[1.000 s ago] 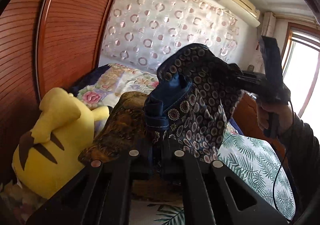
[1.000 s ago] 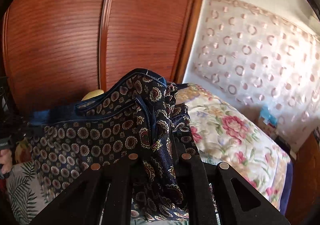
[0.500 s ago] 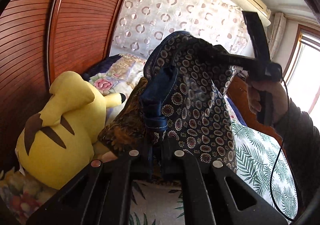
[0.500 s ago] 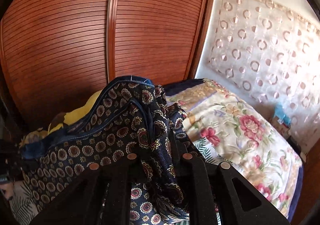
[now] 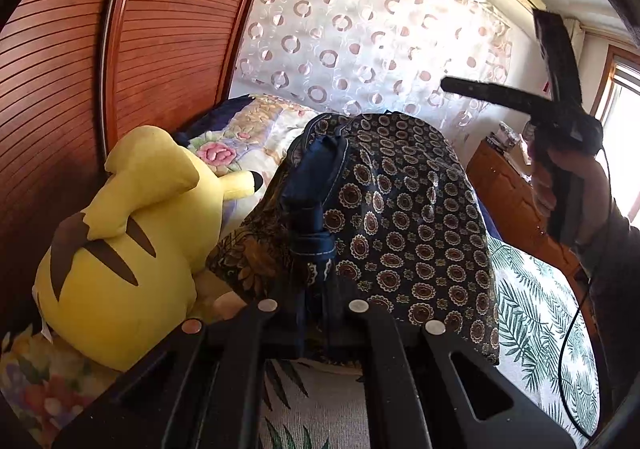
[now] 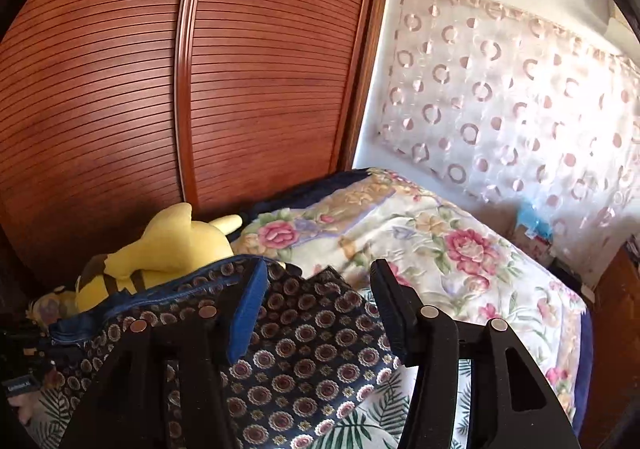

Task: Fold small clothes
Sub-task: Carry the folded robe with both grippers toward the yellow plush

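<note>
A small dark navy garment with a round medallion print and a plain blue waistband hangs over the bed. My left gripper is shut on its waistband edge and holds it up. My right gripper is open, its jaws wide apart, with the garment sagging just below and in front of them, free of the fingers. In the left wrist view the right gripper is up at the right, above the cloth, in a hand.
A yellow plush toy lies at the left against a slatted wooden wardrobe. A floral quilt and a leaf-print sheet cover the bed. A brown patterned cloth lies behind the garment. A wooden dresser stands at the right.
My right gripper has opened and let go of the garment, which dropped from it and now hangs from the left gripper alone. The right gripper has risen clear of the cloth.
</note>
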Available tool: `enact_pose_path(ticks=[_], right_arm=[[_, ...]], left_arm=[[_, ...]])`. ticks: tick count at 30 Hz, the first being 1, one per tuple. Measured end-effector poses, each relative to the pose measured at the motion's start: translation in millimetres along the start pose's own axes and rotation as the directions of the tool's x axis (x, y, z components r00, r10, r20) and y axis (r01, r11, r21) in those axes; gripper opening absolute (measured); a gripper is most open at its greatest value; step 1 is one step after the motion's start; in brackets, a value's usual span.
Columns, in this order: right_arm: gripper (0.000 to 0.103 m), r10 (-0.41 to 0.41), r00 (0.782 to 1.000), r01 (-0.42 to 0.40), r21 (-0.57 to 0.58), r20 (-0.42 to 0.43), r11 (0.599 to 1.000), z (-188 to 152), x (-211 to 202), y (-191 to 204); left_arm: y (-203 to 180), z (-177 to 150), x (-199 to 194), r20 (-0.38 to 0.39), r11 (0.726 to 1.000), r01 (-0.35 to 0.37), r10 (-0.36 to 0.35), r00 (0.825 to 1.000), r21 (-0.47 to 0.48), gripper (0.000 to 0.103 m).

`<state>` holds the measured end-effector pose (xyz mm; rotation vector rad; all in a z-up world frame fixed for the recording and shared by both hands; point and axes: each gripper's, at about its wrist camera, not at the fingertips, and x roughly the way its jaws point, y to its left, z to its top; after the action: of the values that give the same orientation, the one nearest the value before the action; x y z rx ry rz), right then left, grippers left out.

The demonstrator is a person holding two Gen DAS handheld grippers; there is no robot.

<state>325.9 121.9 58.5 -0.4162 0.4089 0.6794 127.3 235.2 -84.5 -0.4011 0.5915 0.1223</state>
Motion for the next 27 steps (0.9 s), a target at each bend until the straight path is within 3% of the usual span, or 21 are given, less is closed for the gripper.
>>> enact_pose_path(ticks=[7,14,19,27], right_arm=[[0.056,0.107,0.988,-0.105,0.027,-0.113,0.994,-50.3,2.9,19.1],[0.056,0.124,0.975,-0.116,0.051,-0.182,0.992,-69.3,33.3,31.7],[0.056,0.104,0.980,-0.096,0.053,-0.172,0.994,-69.6,43.1,43.6],[0.056,0.072,0.988,-0.059,0.092,-0.140,0.994,-82.4,13.3,33.5]], left_arm=[[0.3,1.2,0.3,-0.005,1.000,-0.015,0.015,1.000,0.009,0.006],[1.9,-0.8,3.7,-0.014,0.999,-0.038,0.038,0.999,0.010,0.006],[-2.3,1.7,1.4,-0.008,0.998,-0.057,0.057,0.998,0.030,0.006],[-10.5,1.9,-6.4,0.005,0.992,-0.100,0.100,0.995,0.075,0.009]])
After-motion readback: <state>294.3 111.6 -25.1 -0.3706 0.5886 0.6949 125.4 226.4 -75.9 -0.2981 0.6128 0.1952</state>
